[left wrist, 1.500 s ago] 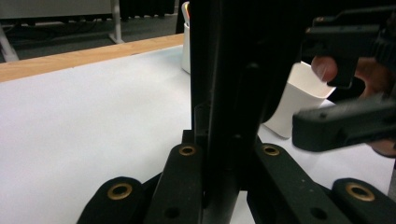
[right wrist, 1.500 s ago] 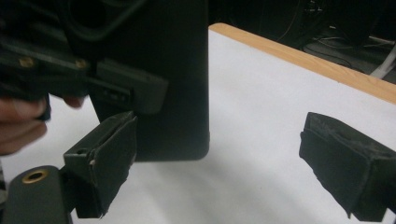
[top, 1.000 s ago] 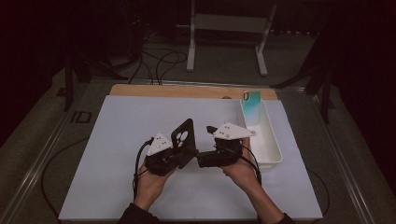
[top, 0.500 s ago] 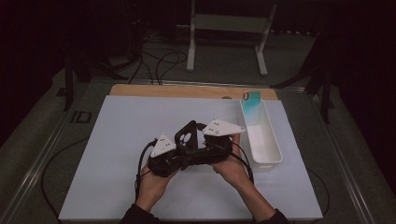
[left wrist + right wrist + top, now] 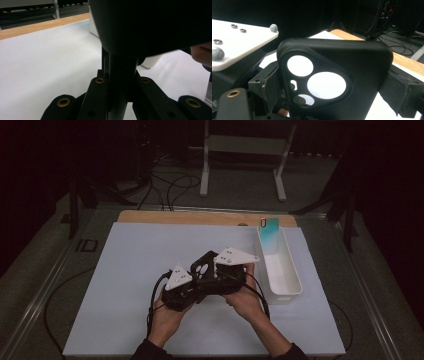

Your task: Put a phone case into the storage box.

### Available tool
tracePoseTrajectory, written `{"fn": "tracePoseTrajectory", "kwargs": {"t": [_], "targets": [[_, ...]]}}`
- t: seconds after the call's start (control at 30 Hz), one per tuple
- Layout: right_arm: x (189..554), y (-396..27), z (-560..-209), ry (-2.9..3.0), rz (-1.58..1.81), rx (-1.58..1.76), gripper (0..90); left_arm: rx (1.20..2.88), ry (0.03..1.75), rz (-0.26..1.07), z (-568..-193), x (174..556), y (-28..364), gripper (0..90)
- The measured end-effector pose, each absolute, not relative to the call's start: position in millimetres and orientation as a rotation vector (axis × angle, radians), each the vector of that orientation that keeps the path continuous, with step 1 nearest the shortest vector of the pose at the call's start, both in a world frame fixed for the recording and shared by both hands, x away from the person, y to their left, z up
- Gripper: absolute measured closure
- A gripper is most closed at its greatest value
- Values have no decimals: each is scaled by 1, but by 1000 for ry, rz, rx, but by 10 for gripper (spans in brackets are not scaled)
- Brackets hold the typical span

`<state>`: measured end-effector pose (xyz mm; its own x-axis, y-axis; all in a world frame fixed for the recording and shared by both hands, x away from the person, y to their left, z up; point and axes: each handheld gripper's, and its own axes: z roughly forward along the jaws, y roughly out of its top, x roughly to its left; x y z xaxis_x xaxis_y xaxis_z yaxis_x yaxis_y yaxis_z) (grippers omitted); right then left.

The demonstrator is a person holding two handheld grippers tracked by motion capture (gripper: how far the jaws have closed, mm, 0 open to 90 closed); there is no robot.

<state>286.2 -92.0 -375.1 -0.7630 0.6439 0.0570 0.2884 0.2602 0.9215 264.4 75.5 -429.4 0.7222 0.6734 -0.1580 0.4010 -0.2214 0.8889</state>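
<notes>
Both grippers meet over the middle of the white mat (image 5: pixel 125 285), and between them stands a black phone case (image 5: pixel 202 270). Left gripper (image 5: pixel 192 287) has its jaws closed on the thin edge of the case; in the left gripper view the case (image 5: pixel 122 82) rises edge-on between the two black jaws, its wider body looming dark across the top. Right gripper (image 5: pixel 215 279) sits just beside the case on the other side; in the right gripper view the case (image 5: pixel 362 82) stands directly in front of the camera, but I cannot tell whether those jaws press on it.

Matte and smooth, with rounded corners, the case looks like soft rubbery plastic. A raised rounded-triangle panel near one corner has two large round holes and a few smaller ones, the white mat showing through them. Each gripper carries a flat pale triangular plate with small bolts.

To the right, a long white plastic tray (image 5: pixel 290 282) lies on the mat, holding a teal case (image 5: pixel 270 231) at its far end. A wooden strip (image 5: pixel 190 217) borders the mat's far edge.
</notes>
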Motion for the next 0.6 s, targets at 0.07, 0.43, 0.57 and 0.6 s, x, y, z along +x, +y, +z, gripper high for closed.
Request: {"fn": "tracePoseTrajectory", "kwargs": {"t": [0.07,0.43,0.57,0.6], "targets": [[286,-92,-375,2205,1502,854,136,1850,836,318,-429,264,76,855],[287,-96,-373,2188,1514,855,142,1841,828,310,-432,263,84,523],[288,-99,-373,2184,1523,864,142,1828,865,369,-434,260,89,270],[288,-99,-373,2183,1520,865,142,1824,876,378,-434,259,90,218]]}}
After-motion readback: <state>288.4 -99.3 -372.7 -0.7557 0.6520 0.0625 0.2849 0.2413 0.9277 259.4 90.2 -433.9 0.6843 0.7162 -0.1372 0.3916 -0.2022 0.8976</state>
